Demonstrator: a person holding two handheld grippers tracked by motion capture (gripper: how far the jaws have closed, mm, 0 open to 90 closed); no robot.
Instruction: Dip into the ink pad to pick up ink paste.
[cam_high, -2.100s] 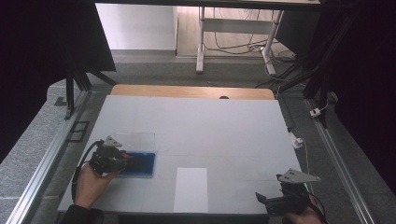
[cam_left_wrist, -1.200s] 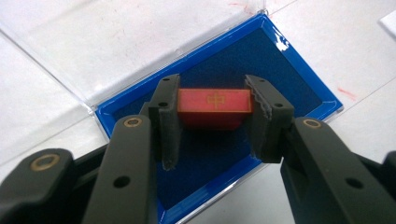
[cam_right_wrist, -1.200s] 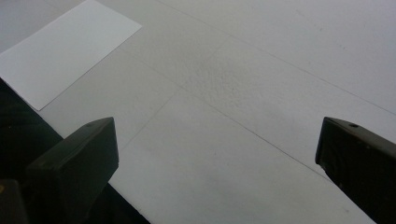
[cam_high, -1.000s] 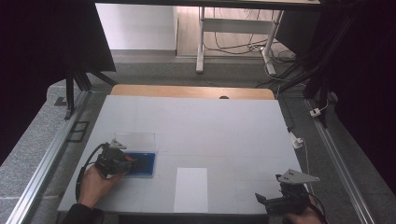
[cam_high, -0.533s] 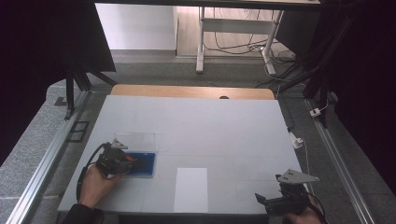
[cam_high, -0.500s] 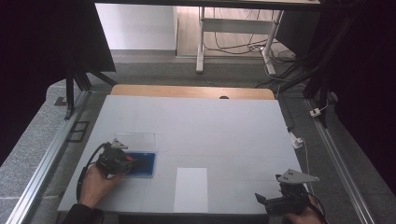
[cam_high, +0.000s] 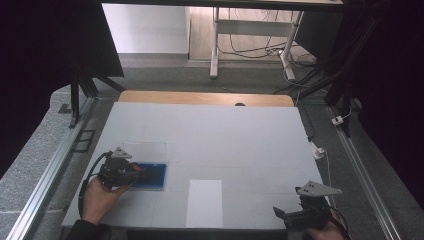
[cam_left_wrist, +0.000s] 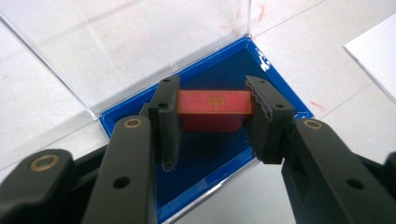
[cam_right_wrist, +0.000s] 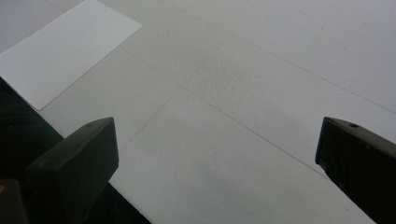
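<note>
The white surface (cam_high: 240, 135) carries one white sheet of paper (cam_high: 204, 202) near the front edge and one blue-lined box (cam_left_wrist: 219, 154) at the left, its clear lid (cam_left_wrist: 121, 42) standing open behind the tray. In the left gripper view, one red block (cam_left_wrist: 215, 103) sits between the jaws of the left gripper (cam_left_wrist: 212, 112), which are closed on its two ends, holding it just over the blue lining. Whether the block is being lifted out or set in cannot be told; either way the grip is made, and the carry or release is judged still to come. The right gripper (cam_high: 300, 216) waits at the near right edge, well apart from the box, jaws spread wide over bare surface and holding nothing.
</note>
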